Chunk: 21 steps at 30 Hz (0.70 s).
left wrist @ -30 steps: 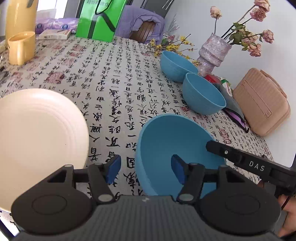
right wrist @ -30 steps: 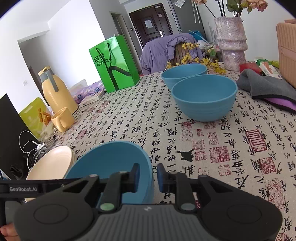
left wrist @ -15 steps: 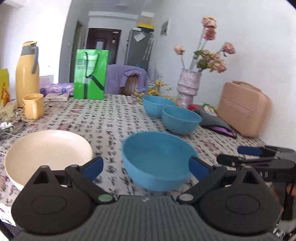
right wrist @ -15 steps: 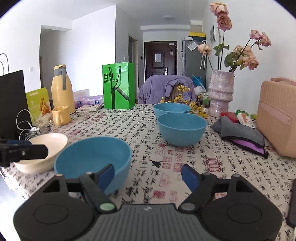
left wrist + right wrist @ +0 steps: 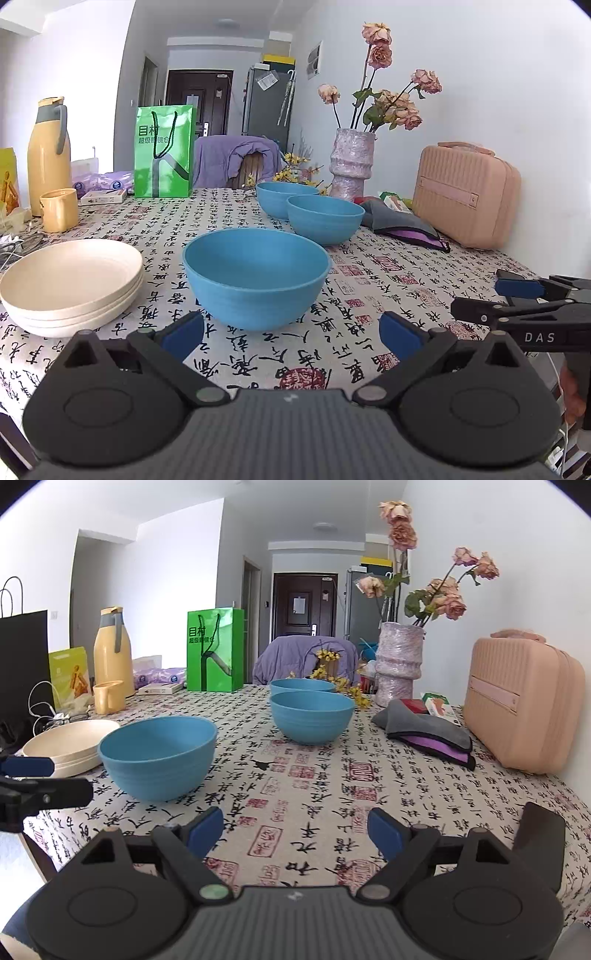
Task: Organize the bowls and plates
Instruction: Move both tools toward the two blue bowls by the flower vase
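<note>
Take the nearest blue bowl (image 5: 256, 278) as your reference; it stands upright on the patterned tablecloth (image 5: 369, 280). Your left gripper (image 5: 291, 334) sits just in front of this bowl, jaws spread wide, nothing between the pads and no contact with the bowl. Your right gripper (image 5: 295, 829) is to the right of the bowl, over bare cloth; its jaws have just been opening and now stand wide apart, holding nothing. Left of the bowl, close beside it, lies the stack of cream plates (image 5: 72, 286). Behind the bowl, further along the table, stand two more blue bowls (image 5: 325, 218), one just behind the other. The grey and purple cloths (image 5: 428, 729) and the pink case (image 5: 524, 705) lie behind and to the right of the bowl.
</note>
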### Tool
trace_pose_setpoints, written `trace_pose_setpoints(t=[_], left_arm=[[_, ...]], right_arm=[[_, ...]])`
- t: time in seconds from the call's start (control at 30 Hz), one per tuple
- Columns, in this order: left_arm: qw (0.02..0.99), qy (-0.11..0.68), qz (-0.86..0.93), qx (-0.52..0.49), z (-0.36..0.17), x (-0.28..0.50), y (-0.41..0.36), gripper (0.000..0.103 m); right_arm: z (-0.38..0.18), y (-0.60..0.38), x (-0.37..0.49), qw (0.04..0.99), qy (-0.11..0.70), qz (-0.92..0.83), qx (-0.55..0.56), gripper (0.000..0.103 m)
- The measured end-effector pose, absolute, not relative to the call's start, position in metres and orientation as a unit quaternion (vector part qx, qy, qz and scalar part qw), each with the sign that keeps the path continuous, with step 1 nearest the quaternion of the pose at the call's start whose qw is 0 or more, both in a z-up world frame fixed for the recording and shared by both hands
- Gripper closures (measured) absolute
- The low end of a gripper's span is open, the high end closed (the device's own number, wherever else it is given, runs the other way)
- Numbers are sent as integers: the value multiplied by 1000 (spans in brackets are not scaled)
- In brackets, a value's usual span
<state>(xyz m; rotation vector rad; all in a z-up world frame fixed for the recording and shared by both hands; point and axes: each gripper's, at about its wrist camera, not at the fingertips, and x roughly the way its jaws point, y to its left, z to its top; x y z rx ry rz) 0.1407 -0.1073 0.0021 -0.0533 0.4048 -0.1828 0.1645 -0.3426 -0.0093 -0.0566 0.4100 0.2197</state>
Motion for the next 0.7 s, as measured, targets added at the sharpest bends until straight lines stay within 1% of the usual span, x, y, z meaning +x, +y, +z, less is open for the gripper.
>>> trace_pose_setpoints(t=[0.33,0.53,0.7], left_arm=[[979,170,-113,-2,24,163,-124,0],[979,165,-119,-8,50,219,-129,0],[972,205,-116,-3,60,289,-132,1]], right_arm=[[-8,-367,191,972,210,102,-1,18],[10,-383,238,969,222,105,14,18],[20,-395,295,965,237,108,32,18]])
